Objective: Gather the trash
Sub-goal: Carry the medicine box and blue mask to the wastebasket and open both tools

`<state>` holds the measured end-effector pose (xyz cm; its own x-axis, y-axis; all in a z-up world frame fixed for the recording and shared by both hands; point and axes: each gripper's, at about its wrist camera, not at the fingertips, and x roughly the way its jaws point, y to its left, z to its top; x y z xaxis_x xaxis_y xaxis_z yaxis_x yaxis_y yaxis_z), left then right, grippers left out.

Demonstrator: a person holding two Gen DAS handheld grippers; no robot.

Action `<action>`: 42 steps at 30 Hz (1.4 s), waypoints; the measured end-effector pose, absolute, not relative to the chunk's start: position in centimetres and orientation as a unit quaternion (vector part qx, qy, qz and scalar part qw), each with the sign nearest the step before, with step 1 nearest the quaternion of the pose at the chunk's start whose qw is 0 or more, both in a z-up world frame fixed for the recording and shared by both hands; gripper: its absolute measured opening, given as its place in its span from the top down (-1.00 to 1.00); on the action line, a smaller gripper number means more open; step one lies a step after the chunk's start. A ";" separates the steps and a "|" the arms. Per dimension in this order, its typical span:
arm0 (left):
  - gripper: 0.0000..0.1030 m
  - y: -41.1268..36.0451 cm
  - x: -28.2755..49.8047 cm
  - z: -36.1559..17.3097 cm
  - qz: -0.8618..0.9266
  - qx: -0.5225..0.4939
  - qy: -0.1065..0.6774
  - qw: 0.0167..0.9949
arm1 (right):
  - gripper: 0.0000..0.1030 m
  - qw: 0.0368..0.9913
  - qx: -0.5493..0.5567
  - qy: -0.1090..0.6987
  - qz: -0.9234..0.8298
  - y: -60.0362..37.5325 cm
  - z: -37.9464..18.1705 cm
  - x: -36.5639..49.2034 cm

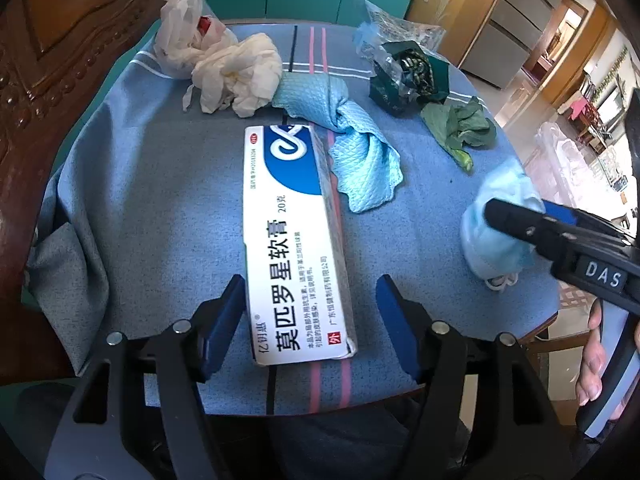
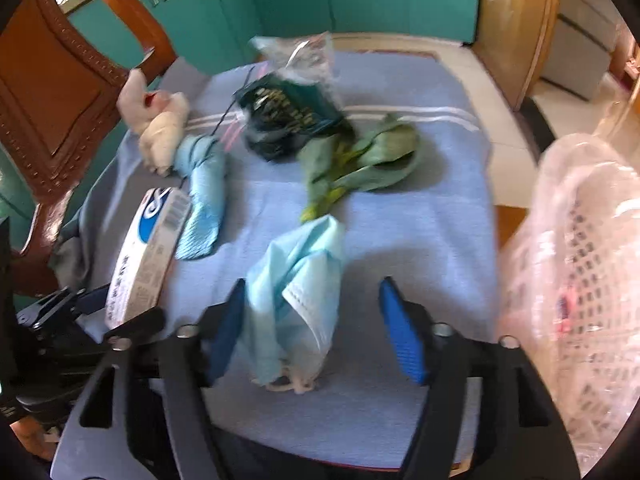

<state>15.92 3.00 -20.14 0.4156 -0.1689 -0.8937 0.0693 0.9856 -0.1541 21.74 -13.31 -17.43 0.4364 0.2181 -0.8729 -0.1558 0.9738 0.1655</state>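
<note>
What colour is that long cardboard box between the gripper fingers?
The long cardboard medicine box is white with a blue patch, clearest in the left wrist view.

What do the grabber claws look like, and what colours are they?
Both grabbers match. The left gripper has black plastic arms with round silver bolts and two flat blue finger pads. The right gripper has the same black arms and ribbed blue pads. From the left camera, its black body carries white letters, DAS.

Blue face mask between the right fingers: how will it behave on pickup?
Face mask is crumpled thin fabric, so probably floppy and light, drooping once lifted. Right gripper is open around it; a grip may catch only a fold. Ear loops might trail.
</note>
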 end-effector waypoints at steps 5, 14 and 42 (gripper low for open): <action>-0.44 4.4 16.5 -20.1 -0.062 -0.074 0.538 0.838 | -0.51 0.870 -0.004 0.489 0.066 -14.0 -16.0 21.2; -0.50 4.7 18.9 -20.5 -0.043 -0.056 0.539 0.840 | -0.70 0.869 -0.046 0.487 0.080 -12.8 -17.2 21.8; 0.13 -0.4 18.1 -11.8 -0.044 0.004 0.448 0.893 | 0.28 0.910 -0.019 0.395 0.123 -15.6 -10.6 19.4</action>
<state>18.14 -0.43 -11.84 0.5943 -0.0747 -0.8008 0.0827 0.9961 -0.0316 19.41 -15.57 -10.61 0.6576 0.2094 -0.7237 -0.2395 0.9689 0.0627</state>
